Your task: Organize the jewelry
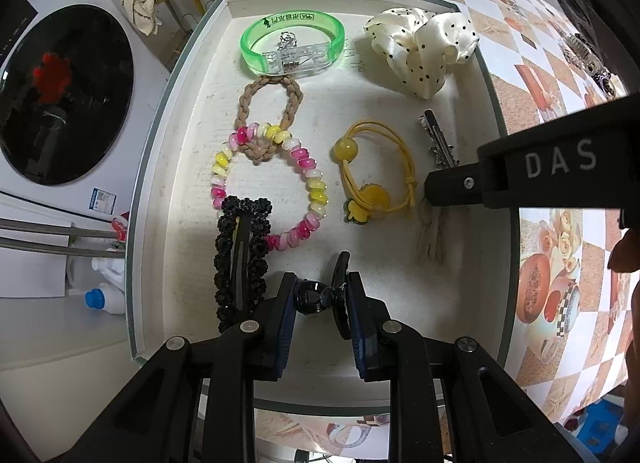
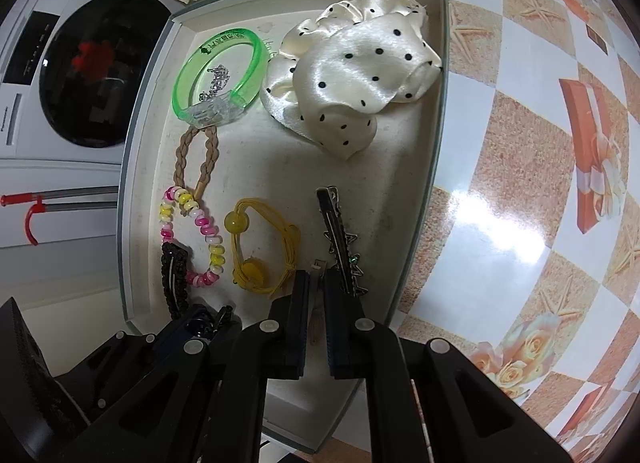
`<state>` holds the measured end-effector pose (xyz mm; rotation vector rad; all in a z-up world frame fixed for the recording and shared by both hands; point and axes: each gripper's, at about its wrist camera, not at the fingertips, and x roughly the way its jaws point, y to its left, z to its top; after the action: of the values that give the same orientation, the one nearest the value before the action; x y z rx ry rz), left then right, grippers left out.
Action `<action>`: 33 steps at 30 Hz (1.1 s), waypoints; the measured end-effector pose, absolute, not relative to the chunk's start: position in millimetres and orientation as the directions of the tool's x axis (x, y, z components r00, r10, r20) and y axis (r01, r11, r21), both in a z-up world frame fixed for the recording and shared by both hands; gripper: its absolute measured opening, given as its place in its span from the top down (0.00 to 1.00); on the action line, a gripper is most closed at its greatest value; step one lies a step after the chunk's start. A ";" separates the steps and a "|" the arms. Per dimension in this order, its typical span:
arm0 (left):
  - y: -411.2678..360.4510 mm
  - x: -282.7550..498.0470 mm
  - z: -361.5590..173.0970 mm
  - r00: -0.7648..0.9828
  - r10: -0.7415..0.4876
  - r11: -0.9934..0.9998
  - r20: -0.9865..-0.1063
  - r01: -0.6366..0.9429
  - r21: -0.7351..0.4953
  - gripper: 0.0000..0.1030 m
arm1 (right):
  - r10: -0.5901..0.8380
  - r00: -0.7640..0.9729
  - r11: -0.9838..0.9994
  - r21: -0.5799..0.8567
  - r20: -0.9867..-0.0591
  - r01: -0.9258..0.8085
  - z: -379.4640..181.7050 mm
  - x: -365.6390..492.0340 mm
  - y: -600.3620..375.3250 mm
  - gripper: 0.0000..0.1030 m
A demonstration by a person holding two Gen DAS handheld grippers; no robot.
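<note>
A shallow white box holds the jewelry: a green bangle, a cream polka-dot scrunchie, a braided tan tie, a pink-yellow bead bracelet, a yellow tie, a silver star clip and a black beaded clip. My left gripper is shut on a black hair clip over the box's near part. My right gripper is shut on a beige tassel beside the star clip.
The box lies on a table with a checkered orange-and-white cloth. A white washing machine stands to the left, with a blue-capped bottle below it. More trinkets lie on the cloth at the far right.
</note>
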<state>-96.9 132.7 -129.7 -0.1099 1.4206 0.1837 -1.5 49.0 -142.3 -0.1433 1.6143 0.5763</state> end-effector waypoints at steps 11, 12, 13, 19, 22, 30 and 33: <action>132.5 -95.4 -120.2 0.127 0.077 0.978 -0.989 -0.204 0.049 0.70 | 0.300 -0.110 0.860 0.319 -0.948 -0.399 -114.9 9.1 41.7 0.65; 131.7 -95.1 -118.9 0.129 0.078 0.978 -0.989 -0.202 0.051 0.65 | 0.308 -0.107 0.860 0.325 -0.945 -0.394 -111.4 9.8 42.1 0.65; 131.4 -94.7 -116.7 0.133 0.082 0.978 -0.988 -0.201 0.054 0.39 | 0.319 -0.099 0.860 0.332 -0.943 -0.388 -106.7 10.2 40.7 0.65; 127.8 -92.9 -101.3 0.170 0.094 0.978 -0.981 -0.199 0.060 0.17 | 0.333 -0.057 0.872 0.330 -0.941 -0.363 -85.5 16.5 23.7 0.62; 127.5 -93.1 -97.9 0.168 0.092 0.979 -0.982 -0.195 0.059 0.17 | 0.320 -0.050 0.882 0.316 -0.946 -0.349 -83.4 15.4 10.4 0.62; 121.3 -98.6 -89.5 0.160 0.084 0.980 -0.983 -0.191 0.053 0.00 | 0.292 -0.057 0.895 0.294 -0.955 -0.334 -81.6 5.2 -7.7 0.55; 119.4 -102.0 -87.7 0.157 0.076 0.981 -0.985 -0.188 0.046 0.00 | 0.284 -0.064 0.896 0.289 -0.957 -0.336 -81.0 0.7 -10.7 0.55</action>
<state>-102.0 119.4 -87.7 -0.0951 1.4015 0.1897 0.7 -10.7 -81.0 -0.0420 1.5537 0.5084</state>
